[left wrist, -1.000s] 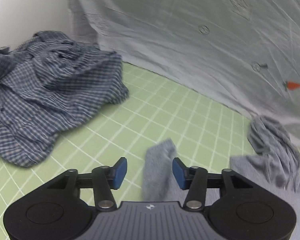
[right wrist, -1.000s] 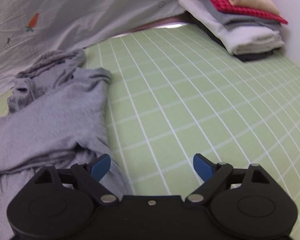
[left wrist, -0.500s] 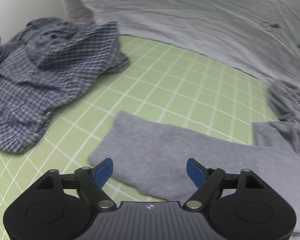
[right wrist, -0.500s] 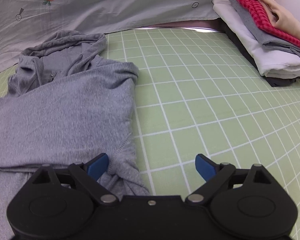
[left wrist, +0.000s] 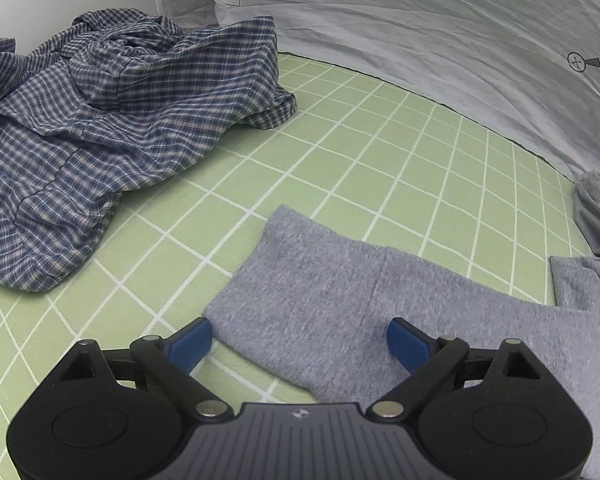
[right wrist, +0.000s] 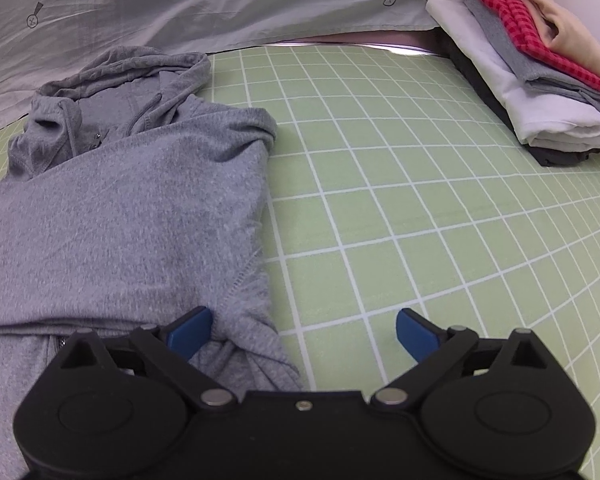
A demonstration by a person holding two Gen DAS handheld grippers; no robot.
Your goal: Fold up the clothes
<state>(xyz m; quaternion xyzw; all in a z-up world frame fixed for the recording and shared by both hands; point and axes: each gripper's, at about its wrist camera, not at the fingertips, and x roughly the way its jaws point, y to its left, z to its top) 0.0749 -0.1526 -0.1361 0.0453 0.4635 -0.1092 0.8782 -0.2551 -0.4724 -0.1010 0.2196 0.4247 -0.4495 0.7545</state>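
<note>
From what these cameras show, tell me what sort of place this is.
Probably a staged clothes-folding workspace: a green grid mat as work surface, a stack of folded clothes at one corner, and a printed sheet hung as backdrop.

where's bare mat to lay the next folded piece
Widest bare mat: between hoodie and folded stack. A narrower strip lies between plaid shirt and hoodie sleeve. Crowded at both ends.

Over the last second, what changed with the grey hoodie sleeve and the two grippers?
The left gripper let go of the grey sleeve: a second ago its jaws were nearly shut around the sleeve, and now they stand wide open with the sleeve spread flat on the green mat. The right gripper stayed open at the hoodie's edge. The plaid shirt and folded stack did not move.
</note>
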